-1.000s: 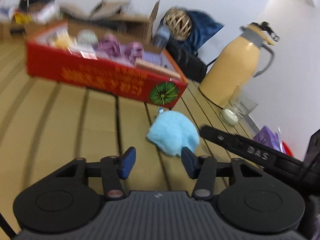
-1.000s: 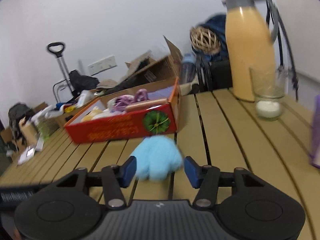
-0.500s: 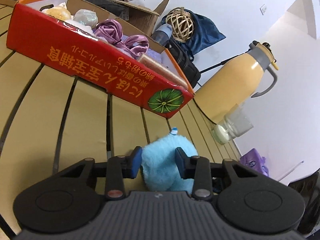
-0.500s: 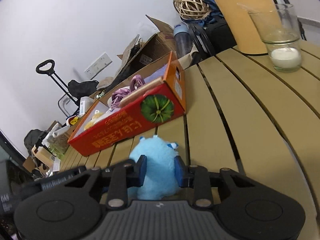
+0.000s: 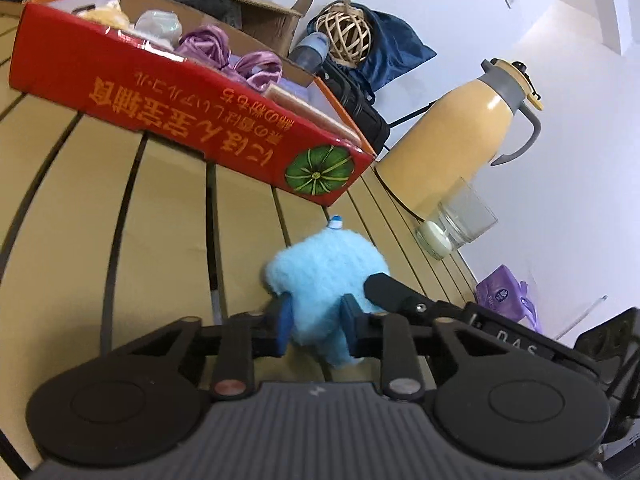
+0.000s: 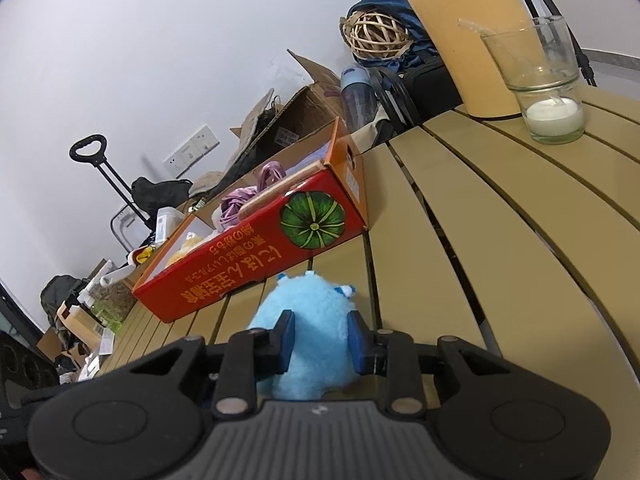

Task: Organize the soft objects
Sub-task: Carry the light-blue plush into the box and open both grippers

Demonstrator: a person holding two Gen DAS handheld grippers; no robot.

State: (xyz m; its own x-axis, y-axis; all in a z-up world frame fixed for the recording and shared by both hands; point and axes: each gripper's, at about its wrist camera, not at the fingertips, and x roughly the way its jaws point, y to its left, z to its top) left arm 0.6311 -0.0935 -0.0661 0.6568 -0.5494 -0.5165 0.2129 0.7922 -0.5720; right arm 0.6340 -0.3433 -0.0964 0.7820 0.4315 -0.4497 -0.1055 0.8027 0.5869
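Observation:
A fluffy light-blue plush toy (image 5: 326, 268) lies on the slatted wooden table just in front of a red cardboard box (image 5: 168, 116). My left gripper (image 5: 314, 322) is shut on the plush from one side. My right gripper (image 6: 320, 338) is shut on the same plush (image 6: 306, 308) from the other side; one of its fingers (image 5: 390, 290) shows in the left wrist view. The red box (image 6: 256, 256) holds purple satin fabric (image 5: 256, 68), a yellow soft item and other things.
A tan thermos jug (image 5: 452, 140) and a glass with a white candle (image 6: 548, 100) stand on the table to the right. A purple packet (image 5: 508, 296) lies at the table's right edge. Cardboard boxes, a dark bag, a woven ball (image 5: 348, 32) sit behind.
Both grippers moved in on the blue plush and closed from open to gripping it. Both views tilted and dropped lower toward the table.

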